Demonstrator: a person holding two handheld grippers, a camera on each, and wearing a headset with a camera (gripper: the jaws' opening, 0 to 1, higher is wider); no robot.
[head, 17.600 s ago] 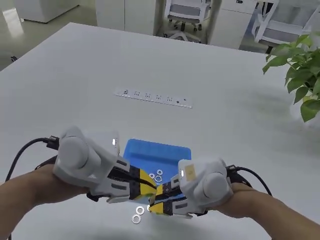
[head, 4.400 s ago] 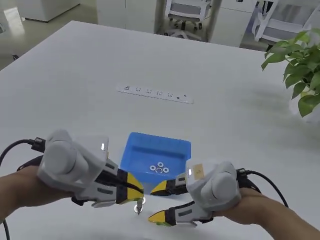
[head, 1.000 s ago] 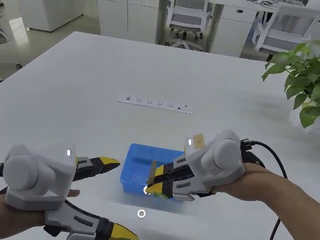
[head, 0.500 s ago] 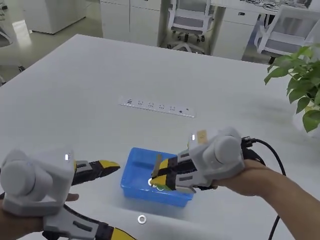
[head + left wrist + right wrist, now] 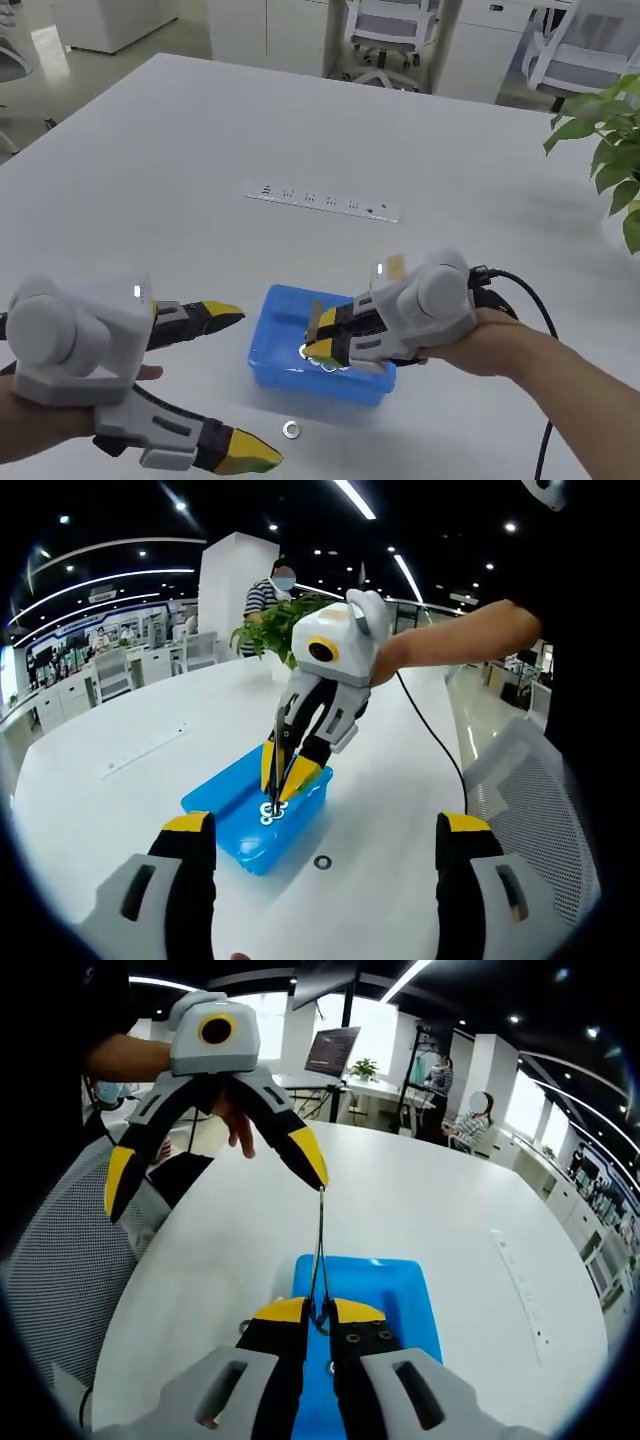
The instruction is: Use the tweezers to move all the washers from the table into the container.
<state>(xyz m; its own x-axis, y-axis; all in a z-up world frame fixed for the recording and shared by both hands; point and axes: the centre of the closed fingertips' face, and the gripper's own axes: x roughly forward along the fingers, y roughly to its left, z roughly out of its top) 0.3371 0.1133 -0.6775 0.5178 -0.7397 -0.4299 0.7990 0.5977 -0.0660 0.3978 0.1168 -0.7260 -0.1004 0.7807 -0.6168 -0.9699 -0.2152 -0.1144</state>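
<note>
While the right gripper (image 5: 322,350) is clamped narrow on the tweezers (image 5: 312,325), the head view places the tweezer tips inside the blue container (image 5: 268,368), down among the collected washers (image 5: 328,363). The left gripper (image 5: 240,390) hangs beside the container with its jaws spread wide, holding nothing. One loose washer (image 5: 291,430) lies on the table (image 5: 150,150), just in front of the container's near wall.

In the left gripper view, the tweezers (image 5: 278,770) point steeply down into the container (image 5: 215,815). It cannot be told whether the tips grip a washer. The loose washer (image 5: 322,861) lies between the two wide jaws.

In the right gripper view, the jaws pinch the tweezers (image 5: 320,1250) near their rear end, above the container (image 5: 400,1290).

Caution: squeezing the tweezers unevenly may flick a washer out over the low wall. Dragging the tips through the pile may lift a stored washer back out. A flat washer on a smooth table is likely to slide away from the tips.

Compared with one second ago, the tweezer tips have moved from the container's near wall to its interior. Against the earliest frame, the group of washers on the table is down to one.
</note>
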